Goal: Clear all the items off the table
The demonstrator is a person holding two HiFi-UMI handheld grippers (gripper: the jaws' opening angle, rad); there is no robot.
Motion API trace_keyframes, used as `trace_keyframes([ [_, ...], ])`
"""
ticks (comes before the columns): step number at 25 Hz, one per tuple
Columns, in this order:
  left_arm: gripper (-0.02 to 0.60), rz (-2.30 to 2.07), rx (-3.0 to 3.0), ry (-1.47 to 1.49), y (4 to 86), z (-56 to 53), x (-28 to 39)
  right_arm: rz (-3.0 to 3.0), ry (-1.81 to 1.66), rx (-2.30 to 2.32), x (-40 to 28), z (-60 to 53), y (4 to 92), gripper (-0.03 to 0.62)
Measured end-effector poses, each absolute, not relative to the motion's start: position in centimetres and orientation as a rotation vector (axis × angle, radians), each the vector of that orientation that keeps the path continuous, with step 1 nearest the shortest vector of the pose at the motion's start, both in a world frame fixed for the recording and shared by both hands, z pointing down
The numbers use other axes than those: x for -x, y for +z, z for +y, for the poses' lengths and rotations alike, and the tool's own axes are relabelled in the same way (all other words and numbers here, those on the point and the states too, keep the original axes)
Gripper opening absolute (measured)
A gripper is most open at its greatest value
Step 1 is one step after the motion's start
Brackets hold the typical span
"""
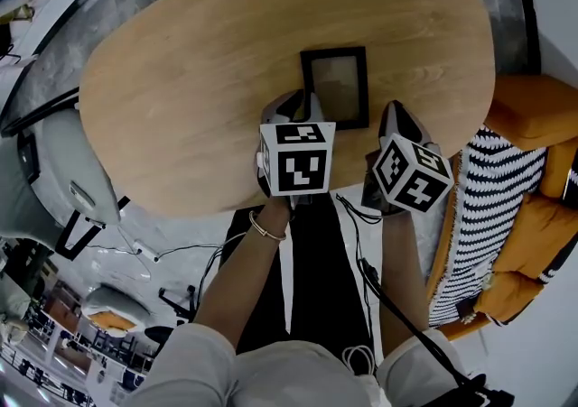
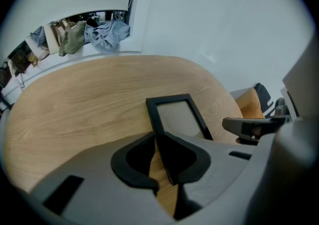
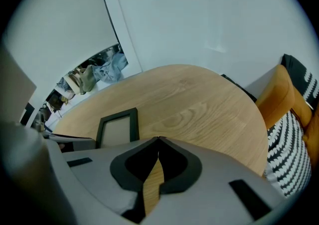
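Head view: an oval table (image 1: 199, 80) of pale, fine-grained wood veneer fills the upper half. A rectangular picture frame (image 1: 336, 85) with a slim matte-black moulding and a dull beige panel lies flat on the table, right of its middle and close to its near edge. The left gripper (image 1: 293, 106) and the right gripper (image 1: 397, 115), both smooth grey plastic with a black-and-white marker cube on each, point steeply down over that near edge. The left gripper's tip is over the frame's near left corner, and the right one is over bare wood. A thin metal bracelet (image 1: 266, 229) circles the left wrist. An orange cushion (image 1: 537, 107) and a black-and-white striped knit cushion (image 1: 479, 207) sit off the table's right end.

Left gripper view: the curved, black-lined jaws stand a narrow slit apart on the table. The frame's (image 2: 174, 116) left rail runs down into that slit, with its corner showing in the hollow behind the tips. Whether the pads press on it is unclear. A heap of clothes (image 2: 104, 34) lies beyond the table's far edge.

Right gripper view: the jaw tips meet, closed on nothing, and only table wood shows through the hollow behind them.
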State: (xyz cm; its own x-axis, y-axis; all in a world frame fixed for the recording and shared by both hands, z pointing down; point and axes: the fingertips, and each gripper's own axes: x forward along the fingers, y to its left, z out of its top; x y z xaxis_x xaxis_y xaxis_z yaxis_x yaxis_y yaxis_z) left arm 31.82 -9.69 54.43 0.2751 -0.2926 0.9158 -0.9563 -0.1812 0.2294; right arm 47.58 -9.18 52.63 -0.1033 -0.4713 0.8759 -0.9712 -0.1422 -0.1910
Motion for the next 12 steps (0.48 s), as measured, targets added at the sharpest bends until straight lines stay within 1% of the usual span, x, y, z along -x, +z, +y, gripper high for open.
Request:
trace_keyframes([
  [1,0.075,-1.159,-1.661,0.943,54.53,-9.67,-31.91,-1.588,1.202,-1.633,-47.6,-9.22,52.67,0.025],
  [2,0.092,-1.157,-1.659,0.942,54.62,-9.66,-31.98,-1.587,1.203,-1.633,-47.63,-9.27,52.7,0.025],
  [9,0.098,-1.158,-1.655,0.914,54.65,-9.94,-32.32,-1.582,1.203,-1.634,-48.01,-9.58,52.88,0.025],
  [11,0.132,-1.138,-1.646,0.895,54.63,-9.95,-32.55,-1.581,1.205,-1.634,-48.04,-9.61,52.84,0.025],
  [12,0.132,-1.13,-1.641,0.888,54.67,-9.96,-32.67,-1.58,1.206,-1.634,-48.05,-9.61,52.83,0.025],
])
